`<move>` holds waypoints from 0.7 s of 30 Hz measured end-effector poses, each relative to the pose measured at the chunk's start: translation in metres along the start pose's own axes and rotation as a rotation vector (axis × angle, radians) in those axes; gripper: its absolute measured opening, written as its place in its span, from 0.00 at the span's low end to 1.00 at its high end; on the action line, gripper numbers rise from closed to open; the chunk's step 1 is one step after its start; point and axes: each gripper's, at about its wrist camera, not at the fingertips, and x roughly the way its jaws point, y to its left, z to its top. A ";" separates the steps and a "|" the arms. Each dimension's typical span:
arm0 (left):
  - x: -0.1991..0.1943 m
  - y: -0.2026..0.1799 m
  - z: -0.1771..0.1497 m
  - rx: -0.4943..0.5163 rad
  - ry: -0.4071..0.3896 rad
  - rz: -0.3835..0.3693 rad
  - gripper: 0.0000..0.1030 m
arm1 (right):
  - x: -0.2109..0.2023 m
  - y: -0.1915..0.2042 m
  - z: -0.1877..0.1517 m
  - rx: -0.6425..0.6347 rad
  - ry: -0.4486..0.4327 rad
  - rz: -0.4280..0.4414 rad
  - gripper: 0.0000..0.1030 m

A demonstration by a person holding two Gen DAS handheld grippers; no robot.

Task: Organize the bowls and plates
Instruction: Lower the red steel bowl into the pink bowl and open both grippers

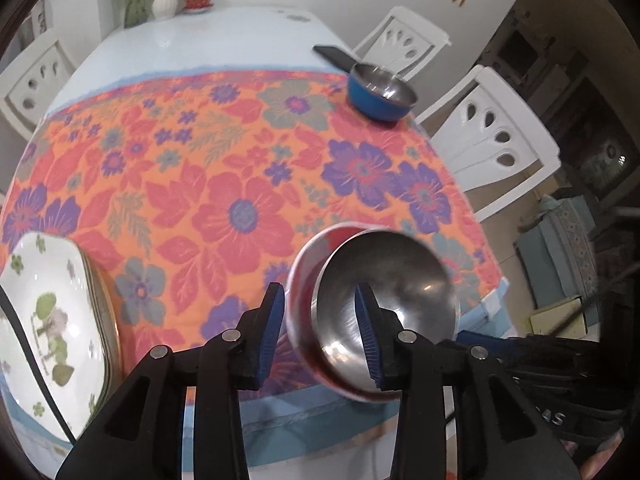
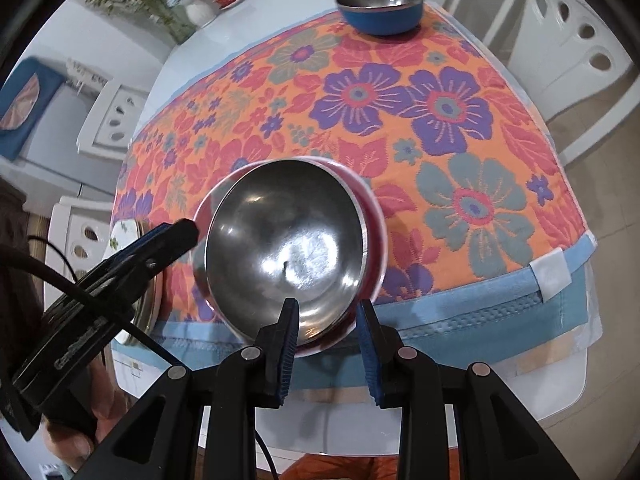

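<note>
A steel bowl (image 1: 392,280) (image 2: 284,236) sits nested in a red-walled bowl (image 1: 304,280) (image 2: 374,220). The pair is tilted at the table's near edge and looks blurred. My right gripper (image 2: 328,316) is shut on their near rim, with one finger inside the steel bowl and one outside the red wall. My left gripper (image 1: 322,320) is open at the bowls' left rim, and a thin gap shows beside its outer pad. In the right wrist view its tip (image 2: 188,230) lies against that rim. A stack of white floral plates (image 1: 52,320) stands at the near left.
A blue bowl with a steel inside (image 1: 380,96) (image 2: 380,8) stands at the far right of the flowered tablecloth (image 1: 224,168), beside a dark phone (image 1: 336,56). A vase of flowers (image 1: 164,0) is at the far end. White chairs (image 1: 492,136) ring the table.
</note>
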 end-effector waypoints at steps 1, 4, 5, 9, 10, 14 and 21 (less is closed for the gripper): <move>0.003 0.002 -0.001 -0.009 0.012 -0.001 0.33 | 0.001 0.003 -0.001 -0.013 0.001 -0.005 0.29; 0.005 0.006 -0.003 -0.032 0.017 -0.014 0.33 | 0.000 0.006 0.000 -0.023 0.002 -0.012 0.28; 0.003 0.007 -0.002 -0.034 0.012 -0.015 0.33 | -0.001 0.005 0.001 -0.018 0.003 -0.008 0.28; -0.004 0.007 0.009 -0.030 -0.013 -0.016 0.33 | -0.009 0.000 0.009 0.006 -0.014 0.018 0.28; -0.007 0.007 0.012 -0.029 -0.020 -0.017 0.33 | -0.013 -0.001 0.012 0.009 -0.021 0.023 0.28; -0.018 0.006 0.031 -0.021 -0.057 -0.017 0.33 | -0.031 -0.001 0.026 0.009 -0.069 0.036 0.28; -0.034 0.000 0.078 0.019 -0.124 -0.018 0.33 | -0.065 -0.005 0.070 0.045 -0.173 0.034 0.29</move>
